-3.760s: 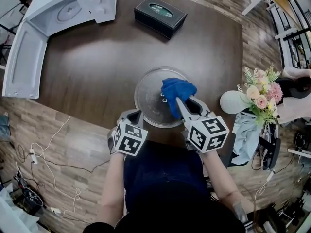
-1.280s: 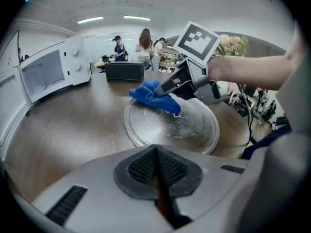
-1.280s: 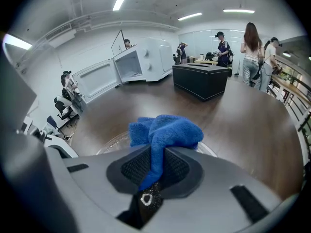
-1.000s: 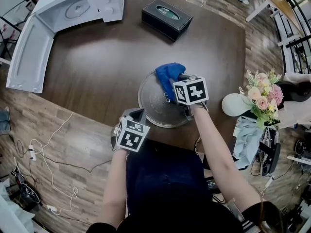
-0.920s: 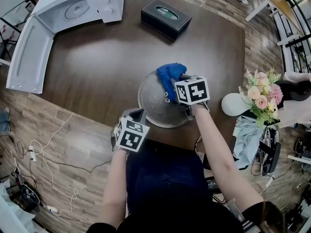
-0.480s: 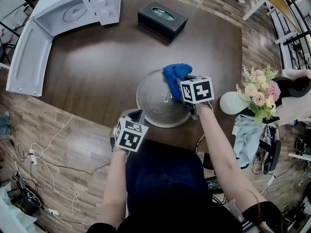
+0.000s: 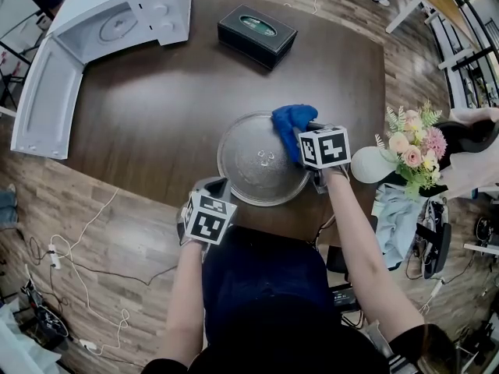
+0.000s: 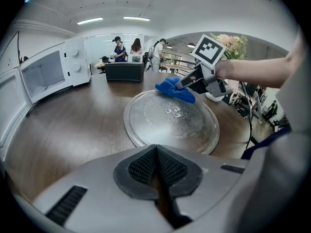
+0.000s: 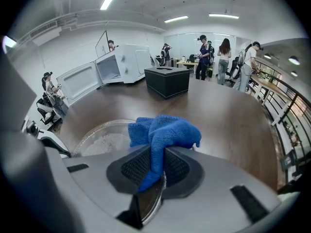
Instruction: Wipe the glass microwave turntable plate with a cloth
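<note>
The round glass turntable plate (image 7: 249,170) lies flat on the dark round table (image 7: 156,92), also seen as the plate (image 8: 170,120) and the plate (image 9: 99,140). A blue cloth (image 7: 292,123) rests on the plate's far right rim. My right gripper (image 7: 306,140) is shut on the blue cloth (image 9: 163,135), pinched between its pads. The cloth (image 8: 175,89) shows at the plate's far edge. My left gripper (image 7: 212,189) is shut with nothing in it, near the plate's near left rim; its jaws (image 8: 156,169) point at the plate.
A white microwave (image 7: 101,29) with its door open stands at the table's far left. A black tissue box (image 7: 257,33) sits at the far edge. A white vase of flowers (image 7: 390,158) stands to the right of the plate. Several people stand in the background.
My right gripper has carried the blue cloth from the plate's middle to its far side, then right along the rim. The left gripper has stayed in place.
</note>
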Tool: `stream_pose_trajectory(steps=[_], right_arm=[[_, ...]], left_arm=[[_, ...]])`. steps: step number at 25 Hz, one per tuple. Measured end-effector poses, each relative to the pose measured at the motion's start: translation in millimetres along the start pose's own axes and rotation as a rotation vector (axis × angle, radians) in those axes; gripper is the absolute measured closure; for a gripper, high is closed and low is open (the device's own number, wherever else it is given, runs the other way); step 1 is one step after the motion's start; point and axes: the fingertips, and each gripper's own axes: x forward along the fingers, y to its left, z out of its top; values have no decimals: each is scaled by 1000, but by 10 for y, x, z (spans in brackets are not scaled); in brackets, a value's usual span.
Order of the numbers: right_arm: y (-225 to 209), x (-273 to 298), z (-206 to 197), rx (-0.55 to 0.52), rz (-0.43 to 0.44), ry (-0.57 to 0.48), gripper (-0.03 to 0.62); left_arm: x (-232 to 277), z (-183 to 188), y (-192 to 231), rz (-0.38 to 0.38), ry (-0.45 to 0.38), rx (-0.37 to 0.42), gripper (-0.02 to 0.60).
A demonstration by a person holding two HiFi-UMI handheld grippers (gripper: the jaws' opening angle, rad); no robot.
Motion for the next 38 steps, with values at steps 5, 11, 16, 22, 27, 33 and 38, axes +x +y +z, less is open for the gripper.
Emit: stream_pose_trajectory(steps=[5,11,16,22,27,33,38], right_arm=[[-59,-31,-29,23,-9,-6,545],[11,-244,103,30,-15,-73,545],[323,-466,234,-2,47,-156,545],[1021,-629,327,-54,200,-227,545],[1647,-465,225,-115,320,-178,545],[2107,-112,94,-154,413,-84,545],[2096,207,-124,-169,385,24,545]], left_arm=[[-9,-5,1,1,2,-2,577],[-2,-15,3,-6,5,-4,577],[3,-10,-6,-7,-10,0,577],[-4,-32,-7,-17,-8,-4,577],[-10,-30,-12,-26,-5,-3,577],[-3,-13,0,-22,-22,-10,577],[-7,1,-7,-23,-32,-8,577]])
